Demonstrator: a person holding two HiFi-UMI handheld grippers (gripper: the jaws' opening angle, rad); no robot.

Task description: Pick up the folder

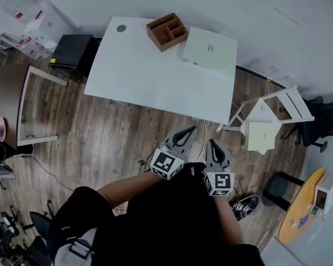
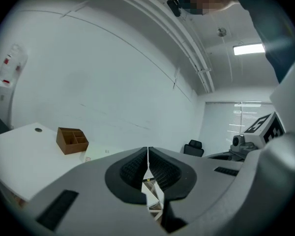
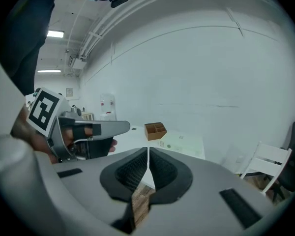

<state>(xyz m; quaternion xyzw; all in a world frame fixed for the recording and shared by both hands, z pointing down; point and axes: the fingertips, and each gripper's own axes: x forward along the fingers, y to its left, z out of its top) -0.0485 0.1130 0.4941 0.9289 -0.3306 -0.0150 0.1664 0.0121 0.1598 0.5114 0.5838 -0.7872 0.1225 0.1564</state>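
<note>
Pale folder (image 1: 210, 51) on table (image 1: 139, 71) — print unreadable, left gripper (image 1: 191, 129), right gripper (image 1: 211, 142) — both closed, empty

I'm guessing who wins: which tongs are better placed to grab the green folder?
Probably the right tongs: the flat pale-green folder on the white table lies almost straight ahead of them.

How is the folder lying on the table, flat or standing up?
Flat. The pale green folder lies on the white table, beside the wooden organizer; its whole top face shows from above.
</note>
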